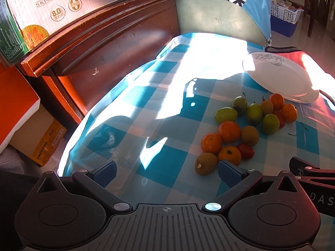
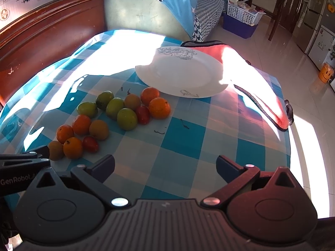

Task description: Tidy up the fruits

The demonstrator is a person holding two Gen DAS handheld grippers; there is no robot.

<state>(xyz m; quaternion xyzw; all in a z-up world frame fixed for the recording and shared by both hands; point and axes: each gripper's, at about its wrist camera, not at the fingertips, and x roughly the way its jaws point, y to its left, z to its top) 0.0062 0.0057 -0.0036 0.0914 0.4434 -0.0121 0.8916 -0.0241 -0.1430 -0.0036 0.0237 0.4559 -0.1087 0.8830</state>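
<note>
A loose cluster of fruit (image 1: 247, 129) (image 2: 113, 119) lies on the blue-and-white checked tablecloth (image 2: 188, 146): several oranges, green jujubes, brownish ones and small red tomatoes. Behind it sits a white plate (image 2: 184, 73) (image 1: 278, 77) with nothing on it. My left gripper (image 1: 166, 172) is open over the cloth; a brown fruit (image 1: 206, 163) lies just beyond its right fingertip. My right gripper (image 2: 165, 167) is open too, low over bare cloth to the right of the fruit. The left gripper's side (image 2: 25, 161) shows at the left edge of the right wrist view.
A red cloth (image 2: 251, 83) lies under and to the right of the plate, reaching the table's right edge. A dark wooden cabinet (image 1: 108, 41) with a milk carton box (image 1: 62, 0) stands on the left. A chair back draped with a blue shirt (image 2: 150, 10) stands behind the table.
</note>
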